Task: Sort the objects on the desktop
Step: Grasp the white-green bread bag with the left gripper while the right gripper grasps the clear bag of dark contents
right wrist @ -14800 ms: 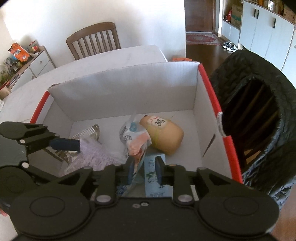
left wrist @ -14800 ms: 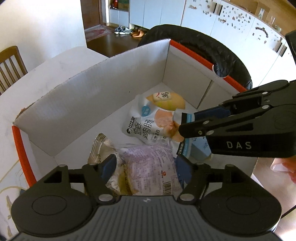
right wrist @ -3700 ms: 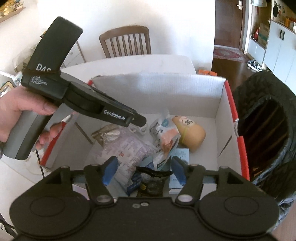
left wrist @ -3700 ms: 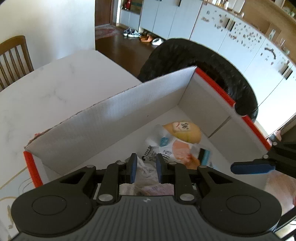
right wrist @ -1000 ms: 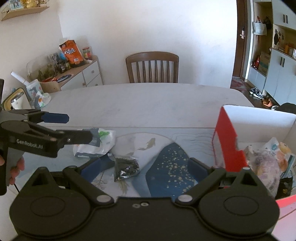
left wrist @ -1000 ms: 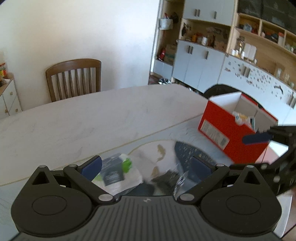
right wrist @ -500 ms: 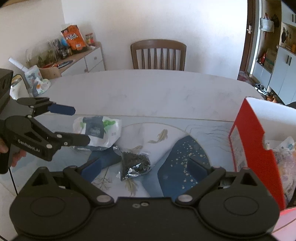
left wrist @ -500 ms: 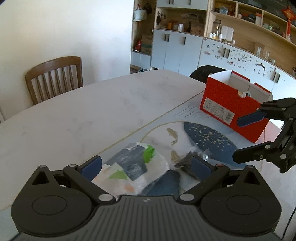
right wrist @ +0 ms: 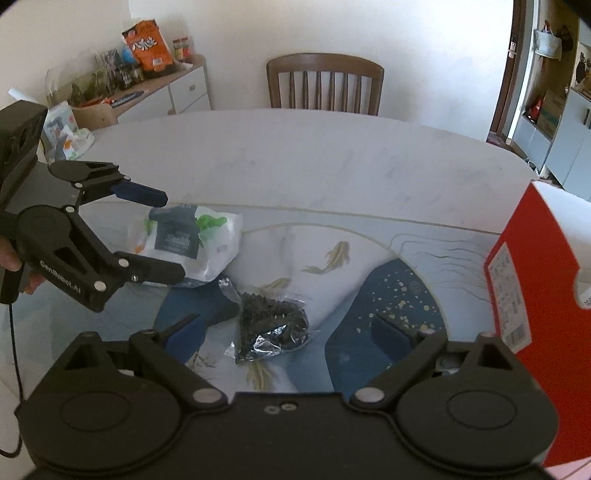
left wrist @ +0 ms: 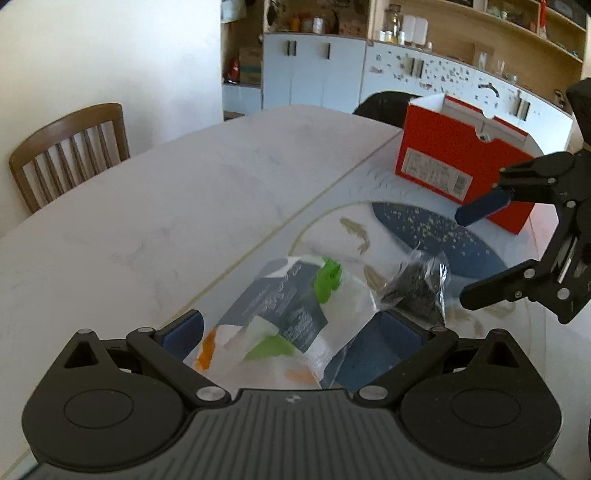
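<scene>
Far past the jaws a brown wooden chair stands at the back edge of the white surface. A mat with gold fish and a dark blue patch lies on the surface right under the jaws. Off to the left of the jaws is a low cabinet with an orange snack bag on top. In the other view, white cupboards and wooden shelves stand far behind the surface.
</scene>
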Available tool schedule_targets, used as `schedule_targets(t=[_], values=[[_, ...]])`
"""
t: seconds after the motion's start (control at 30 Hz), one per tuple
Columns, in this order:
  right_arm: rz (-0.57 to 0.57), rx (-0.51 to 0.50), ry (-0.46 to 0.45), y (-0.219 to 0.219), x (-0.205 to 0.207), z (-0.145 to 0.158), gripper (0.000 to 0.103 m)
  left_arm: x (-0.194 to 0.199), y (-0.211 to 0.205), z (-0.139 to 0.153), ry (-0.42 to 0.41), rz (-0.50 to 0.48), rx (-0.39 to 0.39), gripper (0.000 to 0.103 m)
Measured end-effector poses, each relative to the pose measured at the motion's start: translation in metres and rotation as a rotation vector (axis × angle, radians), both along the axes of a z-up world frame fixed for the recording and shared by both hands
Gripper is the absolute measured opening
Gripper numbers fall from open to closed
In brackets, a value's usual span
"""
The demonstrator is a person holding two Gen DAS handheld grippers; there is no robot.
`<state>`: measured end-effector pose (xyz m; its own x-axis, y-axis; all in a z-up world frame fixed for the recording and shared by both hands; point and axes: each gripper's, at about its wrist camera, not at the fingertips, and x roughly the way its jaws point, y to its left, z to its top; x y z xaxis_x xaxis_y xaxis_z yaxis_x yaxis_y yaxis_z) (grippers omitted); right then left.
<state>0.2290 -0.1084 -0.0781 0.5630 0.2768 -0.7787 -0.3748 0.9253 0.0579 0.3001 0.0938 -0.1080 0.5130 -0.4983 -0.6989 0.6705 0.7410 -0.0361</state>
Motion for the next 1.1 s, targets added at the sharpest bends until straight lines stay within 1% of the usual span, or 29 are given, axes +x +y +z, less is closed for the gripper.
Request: schedule_targets(t=[0.3, 0.4, 0.57, 0.77, 0.93, 1.0, 1.07, 1.1], values=[[-0.003, -0.018, 0.030, 0.006, 0.010, -0.016, 0.092, 0.011, 0.000, -0.019, 0.022, -0.004, 0.033, 0.103], [0.003, -0.030, 0.032, 0.010, 0.013, -0.021, 0.089, 0.012, 0.000, -0.022, 0.020, 0.004, 0.039, 0.103], [-0.009, -0.040, 0.049, 0.014, 0.018, -0.029, 0.081, 0.012, -0.003, -0.025, -0.006, 0.023, 0.058, 0.103], [-0.004, -0.063, 0.042, 0.017, 0.021, -0.032, 0.079, 0.012, -0.003, -0.026, -0.019, 0.048, 0.049, 0.103], [-0.008, -0.063, 0.038, 0.017, 0.021, -0.033, 0.077, 0.011, -0.003, -0.026, -0.021, 0.051, 0.047, 0.102], [-0.004, -0.061, 0.037, 0.017, 0.021, -0.033, 0.073, 0.010, -0.003, -0.026, -0.025, 0.050, 0.049, 0.101], [0.001, -0.060, 0.036, 0.017, 0.021, -0.032, 0.067, 0.008, -0.004, -0.025, -0.028, 0.049, 0.047, 0.098], [0.001, -0.060, 0.036, 0.017, 0.020, -0.031, 0.066, 0.007, -0.004, -0.025, -0.029, 0.049, 0.046, 0.095]])
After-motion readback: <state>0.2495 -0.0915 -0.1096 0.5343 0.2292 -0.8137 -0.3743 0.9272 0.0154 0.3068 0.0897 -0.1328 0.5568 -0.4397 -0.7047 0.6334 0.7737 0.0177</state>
